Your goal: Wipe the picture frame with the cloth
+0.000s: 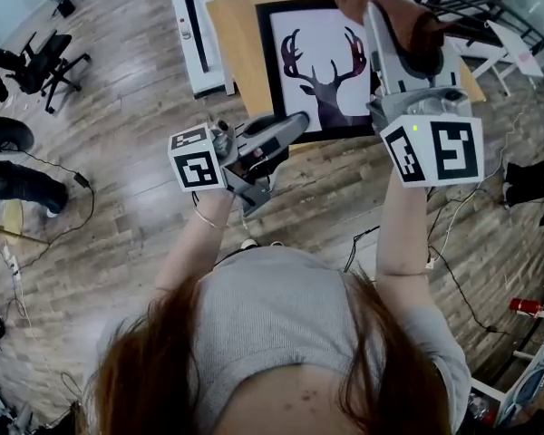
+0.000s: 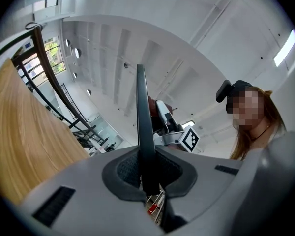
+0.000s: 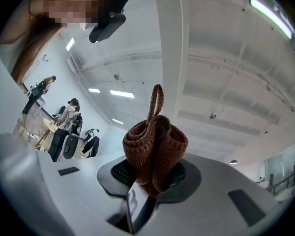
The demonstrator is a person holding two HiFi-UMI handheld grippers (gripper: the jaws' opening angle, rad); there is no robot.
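Left gripper (image 1: 290, 127) clamps the lower edge of the deer-print picture frame (image 1: 322, 62), held above the wooden tabletop (image 1: 240, 43). Right gripper (image 3: 148, 178) pinches the brown knitted cloth (image 3: 155, 144) at the frame's upper right corner. The printed face lies just left of the cloth.

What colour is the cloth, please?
Reddish-brown; the cloth shows best in the right gripper view.

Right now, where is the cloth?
In the head view, upper right: the brown cloth is clamped in the right gripper, by the top right corner of the picture frame.
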